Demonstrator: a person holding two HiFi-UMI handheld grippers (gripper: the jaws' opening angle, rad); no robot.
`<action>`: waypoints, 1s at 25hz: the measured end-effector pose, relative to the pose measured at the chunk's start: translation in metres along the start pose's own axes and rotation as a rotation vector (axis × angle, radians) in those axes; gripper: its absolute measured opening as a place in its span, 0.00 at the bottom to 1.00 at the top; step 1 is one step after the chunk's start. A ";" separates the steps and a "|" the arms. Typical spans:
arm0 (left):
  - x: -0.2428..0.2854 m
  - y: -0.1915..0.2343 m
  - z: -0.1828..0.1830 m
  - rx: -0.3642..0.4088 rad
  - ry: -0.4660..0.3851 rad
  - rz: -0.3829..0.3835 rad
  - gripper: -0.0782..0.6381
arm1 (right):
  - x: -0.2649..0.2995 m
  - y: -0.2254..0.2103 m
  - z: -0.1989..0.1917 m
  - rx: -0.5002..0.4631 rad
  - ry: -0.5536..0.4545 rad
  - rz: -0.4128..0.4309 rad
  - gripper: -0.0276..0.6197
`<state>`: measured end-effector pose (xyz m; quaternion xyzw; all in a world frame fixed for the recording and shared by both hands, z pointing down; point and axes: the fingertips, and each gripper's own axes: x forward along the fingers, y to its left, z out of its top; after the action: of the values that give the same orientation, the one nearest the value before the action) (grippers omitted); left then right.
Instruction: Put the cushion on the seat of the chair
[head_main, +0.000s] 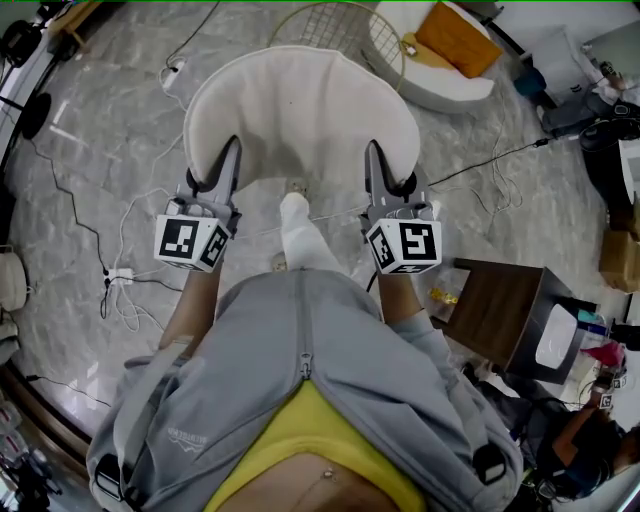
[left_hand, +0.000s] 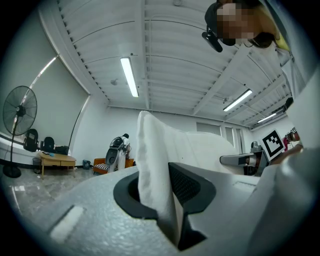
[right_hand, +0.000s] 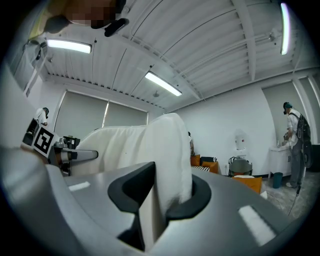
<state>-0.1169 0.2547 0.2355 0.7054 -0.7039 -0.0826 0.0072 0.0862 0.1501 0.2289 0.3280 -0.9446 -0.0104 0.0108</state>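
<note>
White cushion (head_main: 300, 115) held above the floor, left gripper (head_main: 231, 150) and right gripper (head_main: 373, 152) each pinching its near edge, not yet on the wire chair (head_main: 310, 18) beyond.

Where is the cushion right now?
In the head view the cushion is held at centre frame, its left edge clamped in the left gripper and its right edge in the right gripper, just short of the wire chair at the top.

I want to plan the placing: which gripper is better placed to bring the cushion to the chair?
Right, slightly. Both the left gripper and the right gripper clamp the cushion at opposite edges, but the wire-framed chair lies ahead, toward the right side.
</note>
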 end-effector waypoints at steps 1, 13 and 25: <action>0.005 0.003 -0.001 0.000 -0.003 0.000 0.21 | 0.005 -0.002 0.000 -0.004 -0.001 0.000 0.17; 0.124 0.045 -0.026 -0.005 -0.001 -0.054 0.21 | 0.103 -0.068 -0.019 -0.004 -0.005 -0.053 0.17; 0.325 0.116 -0.064 -0.020 0.072 -0.182 0.21 | 0.257 -0.173 -0.046 0.045 0.038 -0.181 0.17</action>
<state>-0.2256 -0.0765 0.2783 0.7689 -0.6353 -0.0645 0.0321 -0.0069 -0.1457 0.2739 0.4122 -0.9107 0.0159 0.0204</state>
